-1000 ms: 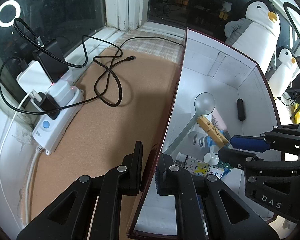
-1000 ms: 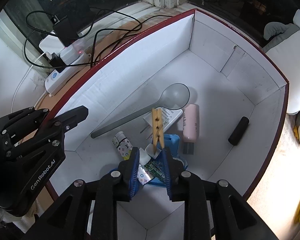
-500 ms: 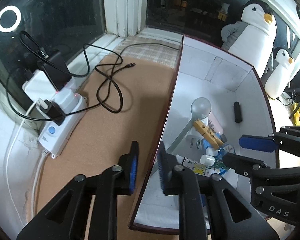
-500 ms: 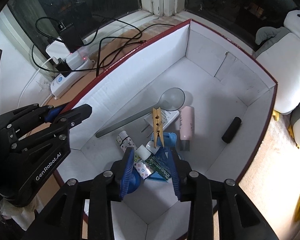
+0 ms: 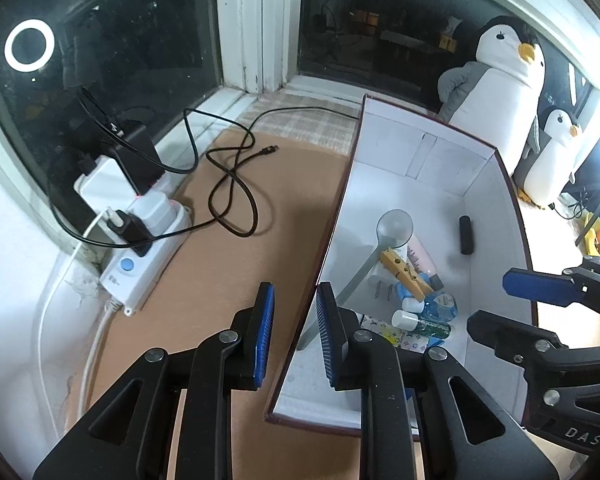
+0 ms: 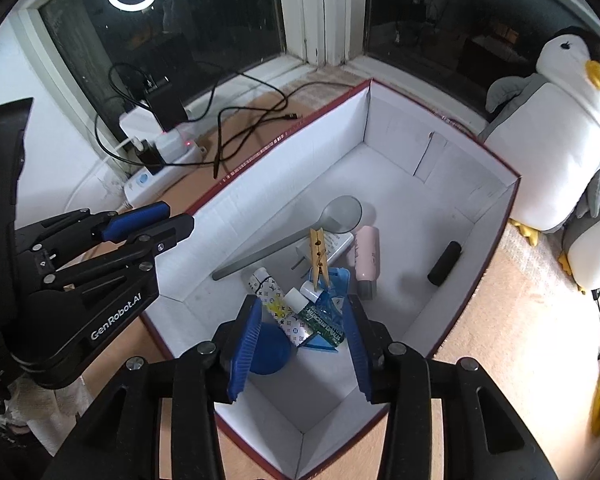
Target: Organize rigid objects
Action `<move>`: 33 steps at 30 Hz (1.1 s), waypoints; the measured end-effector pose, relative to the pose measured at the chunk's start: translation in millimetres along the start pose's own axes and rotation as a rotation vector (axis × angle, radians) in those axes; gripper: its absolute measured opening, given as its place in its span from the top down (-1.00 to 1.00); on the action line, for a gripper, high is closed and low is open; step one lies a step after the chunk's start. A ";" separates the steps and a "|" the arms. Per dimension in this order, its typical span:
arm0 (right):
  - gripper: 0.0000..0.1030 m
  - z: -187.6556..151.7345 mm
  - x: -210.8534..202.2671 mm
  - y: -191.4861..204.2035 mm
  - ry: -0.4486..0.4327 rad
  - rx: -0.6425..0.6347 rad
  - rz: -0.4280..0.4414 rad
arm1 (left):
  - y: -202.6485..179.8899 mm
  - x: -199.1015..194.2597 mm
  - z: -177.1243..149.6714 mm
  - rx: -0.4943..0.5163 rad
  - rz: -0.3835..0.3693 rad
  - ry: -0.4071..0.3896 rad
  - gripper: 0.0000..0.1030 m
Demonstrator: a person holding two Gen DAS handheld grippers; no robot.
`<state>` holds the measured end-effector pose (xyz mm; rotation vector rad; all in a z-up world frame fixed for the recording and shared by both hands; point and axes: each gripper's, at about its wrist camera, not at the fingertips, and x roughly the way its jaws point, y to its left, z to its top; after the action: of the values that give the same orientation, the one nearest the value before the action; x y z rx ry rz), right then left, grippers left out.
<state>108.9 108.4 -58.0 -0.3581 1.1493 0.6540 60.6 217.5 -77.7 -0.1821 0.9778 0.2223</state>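
Above the near end of the box point(image 6: 440, 208), right gripper point(image 6: 300, 344) hangs angled down into it, jaws spread wide, nothing between them. Directly under the jaws: patterned tube point(image 6: 278, 308), green-label bottle with white cap point(image 6: 320, 316), blue tray piece point(image 6: 334, 280), blue round lid point(image 6: 270, 350) at the near left. Just beyond, wooden clothespin point(image 6: 319, 254) lies propped on the pile, with the grey spoon point(image 6: 288, 240) running from far bowl to near-left handle. Pink tube point(image 6: 367, 256) right of the clothespin, black cylinder point(image 6: 444, 263) further right, well apart from the heap.

Left gripper point(image 5: 292, 332) is level and low at the box's left wall point(image 5: 332, 240), jaws spread, one finger either side of the wall's top edge, not pinching it. Whether the fingers touch the wall, cannot tell. In the left wrist view the right gripper point(image 5: 512, 300) shows at the right over the box rim.

Outside on the left, brown worktop point(image 5: 236, 280) carries a white power strip point(image 5: 140, 264) with plugs, black cable point(image 5: 236, 184) looped across. Large plush penguin point(image 6: 556, 136) stands far right beside the box, smaller penguin point(image 5: 552, 160) next to it. Dark window point(image 5: 112, 40) behind, ring light reflection point(image 5: 29, 45) in the glass.
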 end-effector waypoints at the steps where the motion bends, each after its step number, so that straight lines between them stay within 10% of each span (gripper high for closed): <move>1: 0.14 -0.6 -3.5 0.1 -0.009 -0.002 -0.001 | 0.3 -3.1 0.3 -0.001 0.001 -0.005 0.61; 33: -0.40 -99.0 -124.4 -21.6 -0.285 0.126 -0.088 | -39.5 -119.6 -46.2 0.030 -0.008 -0.149 -0.54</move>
<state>19.7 -1.5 17.5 -0.1991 0.8926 0.5332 -30.3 155.5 -0.9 -0.1399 0.8319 0.2104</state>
